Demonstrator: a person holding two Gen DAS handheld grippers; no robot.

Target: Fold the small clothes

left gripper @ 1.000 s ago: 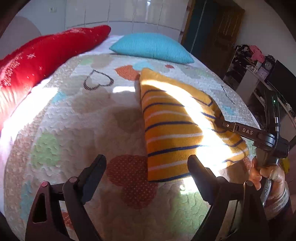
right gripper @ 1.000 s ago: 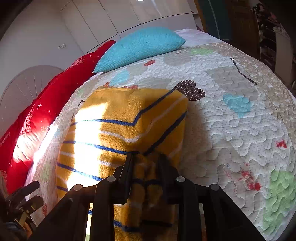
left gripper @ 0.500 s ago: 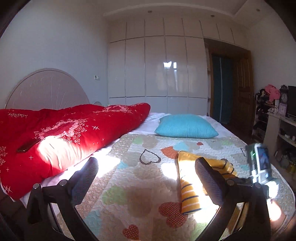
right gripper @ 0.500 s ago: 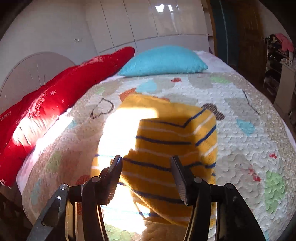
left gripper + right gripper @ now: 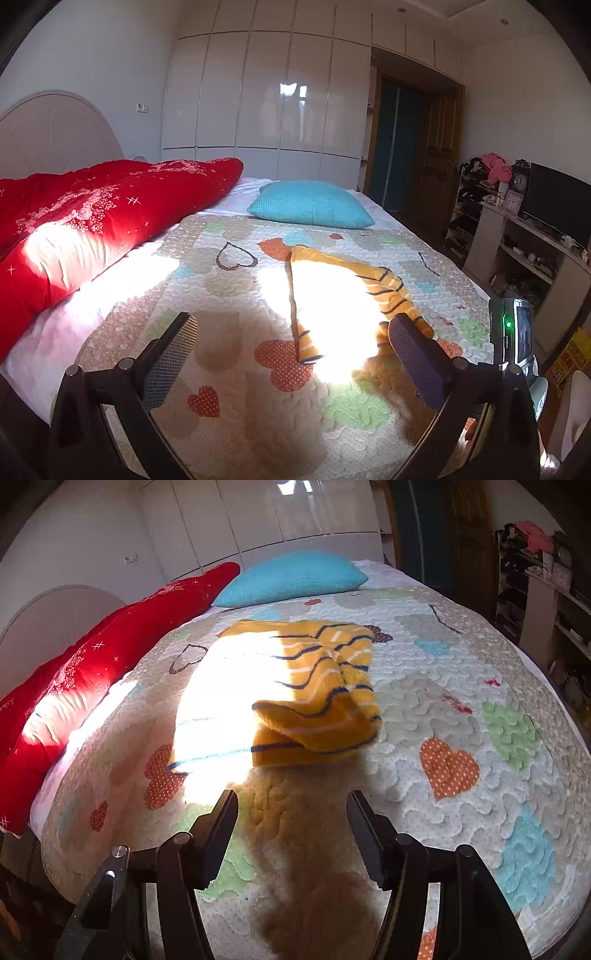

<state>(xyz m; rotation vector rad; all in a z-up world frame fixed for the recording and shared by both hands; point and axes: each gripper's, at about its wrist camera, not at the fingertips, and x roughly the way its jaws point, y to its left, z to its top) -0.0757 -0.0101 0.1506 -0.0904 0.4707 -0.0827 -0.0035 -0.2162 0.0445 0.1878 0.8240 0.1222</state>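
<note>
Both grippers have backed off the sweater since 1 second ago: then the right gripper (image 5: pixel 291 812) was pinched on the near hem, now it is clear of the cloth, jaws opening with nothing between them, only quilt showing in the gap. Left gripper (image 5: pixel 291 339) was low beside the sweater, now it sits higher and further back, jaws spread to their widest, nothing held.

Sweater (image 5: pixel 295 690), yellow with navy and white stripes, lies folded on the quilt (image 5: pixel 480 720), mid-bed. In the right wrist view it sits at 12 o'clock from the fingertips, apart from them. Its near right corner is flipped up into a loose flap at about 1 o'clock. Left half is washed out by a bright patch of sun.

In the left wrist view the sweater (image 5: pixel 332 291) is at 1 o'clock, beyond the fingertips; its near end looks just past the right finger, can't tell any contact there. Right gripper's body with a small screen and a green light (image 5: pixel 511 332) shows at 3 o'clock.

Blue pillow (image 5: pixel 312 203) at 12 o'clock behind the sweater, well apart. Red duvet (image 5: pixel 92 221) bunched along the bed edge at 9 to 10 o'clock. White wardrobe (image 5: pixel 266 103) on the far wall, shelves (image 5: pixel 524 251) with clutter at 3 o'clock.
</note>
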